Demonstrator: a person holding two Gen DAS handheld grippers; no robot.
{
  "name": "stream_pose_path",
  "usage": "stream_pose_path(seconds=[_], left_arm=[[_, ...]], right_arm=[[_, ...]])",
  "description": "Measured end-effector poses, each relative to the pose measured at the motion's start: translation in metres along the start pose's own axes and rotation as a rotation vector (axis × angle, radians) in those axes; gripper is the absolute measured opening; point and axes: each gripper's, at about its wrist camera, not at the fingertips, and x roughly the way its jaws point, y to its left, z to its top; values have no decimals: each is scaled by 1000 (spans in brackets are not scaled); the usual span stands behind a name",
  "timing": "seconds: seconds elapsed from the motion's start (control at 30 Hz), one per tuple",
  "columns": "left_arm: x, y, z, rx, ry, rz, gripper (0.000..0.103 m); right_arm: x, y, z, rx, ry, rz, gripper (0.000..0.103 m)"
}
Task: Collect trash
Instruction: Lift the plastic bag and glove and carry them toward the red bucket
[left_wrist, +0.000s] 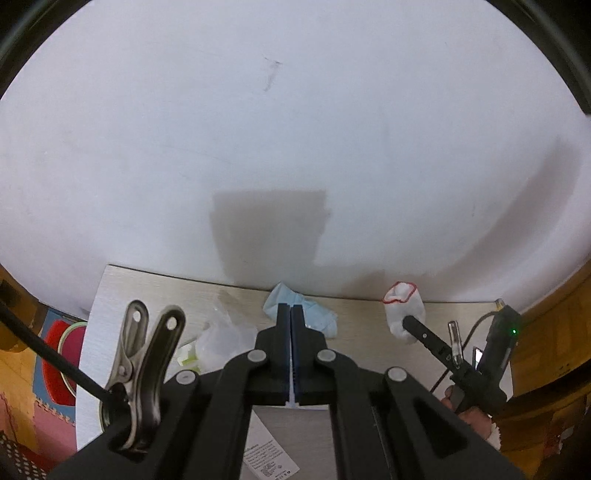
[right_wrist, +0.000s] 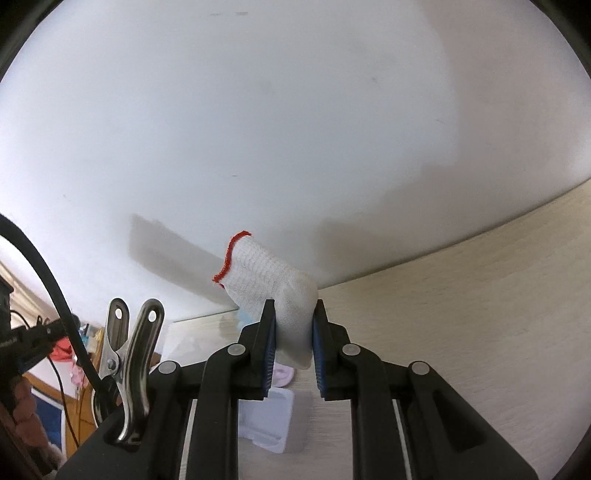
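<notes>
Right gripper (right_wrist: 293, 326) pinches my white knit glove (right_wrist: 284, 291) at 12 o'clock — soft, light, grab mid-body; left gripper (left_wrist: 290, 325) closed — apparently on a thin plastic film.

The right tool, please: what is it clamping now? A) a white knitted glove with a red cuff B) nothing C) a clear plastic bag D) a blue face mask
A: the right tool pinches the white knitted glove between its pads, red-edged cuff up, above the table.
</notes>
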Motion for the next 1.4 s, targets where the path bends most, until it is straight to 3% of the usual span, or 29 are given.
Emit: stream_pose_path(seconds=[0.1,0.2,0.27,0.3,0.33,0.4,0.43,0.57,0.67,0.7,0.73,0.77,0.8,1.07,1.4], left_arm=[[0,5,-2,3,-4,-6,0],[13,4,-4,22,30,3,1],[34,-1,-9,52,95,14,12],[47,-3,-15,80,144,23,29],[61,-5,-22,105,185,46,53],[79,-9,-35,143,218,76,74],[87,-10,-41,162,225,96,75],[130,-10,-64,260,286,205,75],[153,2,-70,262,302,257,75],[159,6,-69,248,294,249,70],[160,11,-68,236,278,241,42],[163,12,-68,229,273,246,23],[164,15,-66,219,280,253,10],[121,38,-39,110,196,176,7],[64,59,-17,29,95,151,7]], right_arm=[[19,11,-7,-8,-4,13,18],[12,12,-13,-20,11,26,18],[9,11,-3,-36,24,27,18],[10,10,-1,-40,32,28,18],[12,9,-2,-40,39,31,18],[17,9,-3,-39,54,37,18],[19,8,-6,-41,62,39,18],[19,1,-17,-54,94,36,18],[17,-7,-22,-44,112,31,18],[17,-10,-23,-42,116,28,18],[16,-14,-24,-38,121,26,18],[16,-15,-25,-35,124,26,18],[16,-17,-26,-33,128,26,18],[15,-9,-16,-44,125,45,18],[20,22,-18,-135,118,136,18]])
